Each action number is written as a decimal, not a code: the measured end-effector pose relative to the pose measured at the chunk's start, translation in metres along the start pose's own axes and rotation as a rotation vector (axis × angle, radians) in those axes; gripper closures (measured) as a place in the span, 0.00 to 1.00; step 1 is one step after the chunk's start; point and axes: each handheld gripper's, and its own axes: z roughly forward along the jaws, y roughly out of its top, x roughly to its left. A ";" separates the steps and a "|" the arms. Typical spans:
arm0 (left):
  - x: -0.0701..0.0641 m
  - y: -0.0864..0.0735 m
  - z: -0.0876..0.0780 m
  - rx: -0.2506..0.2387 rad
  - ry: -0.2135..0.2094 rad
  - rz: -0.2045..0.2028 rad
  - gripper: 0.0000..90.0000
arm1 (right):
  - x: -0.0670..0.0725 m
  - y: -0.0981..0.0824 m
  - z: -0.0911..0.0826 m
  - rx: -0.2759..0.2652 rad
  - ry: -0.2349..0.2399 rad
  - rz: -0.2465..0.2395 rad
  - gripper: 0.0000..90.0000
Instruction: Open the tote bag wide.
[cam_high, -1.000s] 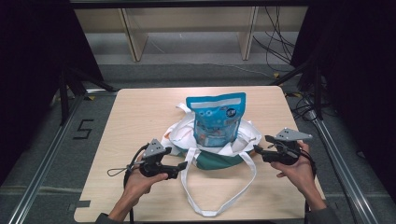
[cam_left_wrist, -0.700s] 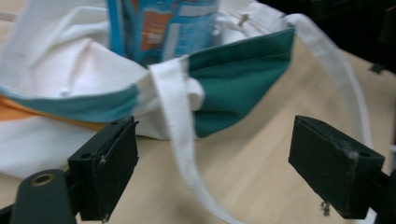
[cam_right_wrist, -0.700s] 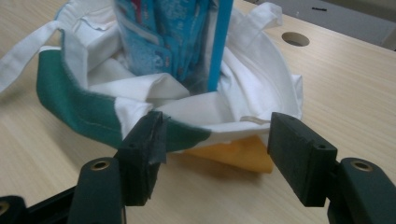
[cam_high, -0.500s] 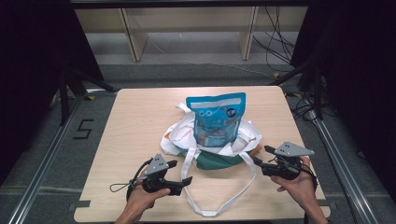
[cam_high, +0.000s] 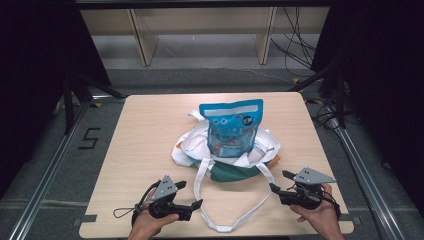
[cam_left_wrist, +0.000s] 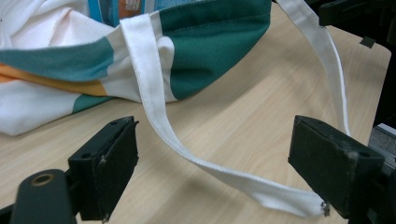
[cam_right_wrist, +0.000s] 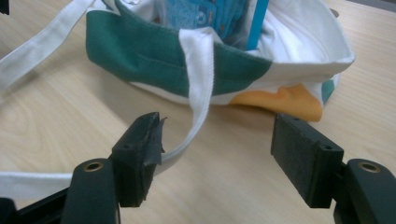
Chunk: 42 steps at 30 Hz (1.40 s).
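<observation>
A white, green and orange tote bag (cam_high: 235, 172) lies mid-table with a blue snack pouch (cam_high: 231, 127) standing in its mouth. Its white handle strap (cam_high: 240, 215) loops toward the front edge. My left gripper (cam_high: 191, 194) is open near the front left of the loop; in the left gripper view the strap (cam_left_wrist: 159, 116) runs untouched between the wide jaws of my left gripper (cam_left_wrist: 219, 172). My right gripper (cam_high: 278, 181) is open at the bag's front right. Its jaws have just been opening, and the strap (cam_right_wrist: 201, 88) passes beside one jaw of my right gripper (cam_right_wrist: 222, 156), unpressed.
The wooden table (cam_high: 145, 140) has bare surface left, right and behind the bag. Metal rails (cam_high: 45, 170) run along the floor on both sides, a "5" marking (cam_high: 89, 138) is on the floor, and a shelf unit (cam_high: 200, 30) stands beyond the far edge.
Both hands have drawn back from the bag toward the table's front edge and sunk lower. The bag and pouch have not moved.
</observation>
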 end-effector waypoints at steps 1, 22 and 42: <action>-0.002 -0.002 0.000 0.000 0.003 -0.034 0.16 | 0.001 -0.001 -0.001 0.000 -0.003 0.001 0.38; -0.025 -0.018 -0.007 0.041 0.024 0.018 0.16 | 0.018 -0.031 -0.025 0.048 0.010 -0.020 0.37; -0.032 -0.019 -0.001 0.060 -0.004 0.026 0.16 | 0.026 -0.041 -0.026 0.121 0.030 -0.063 0.36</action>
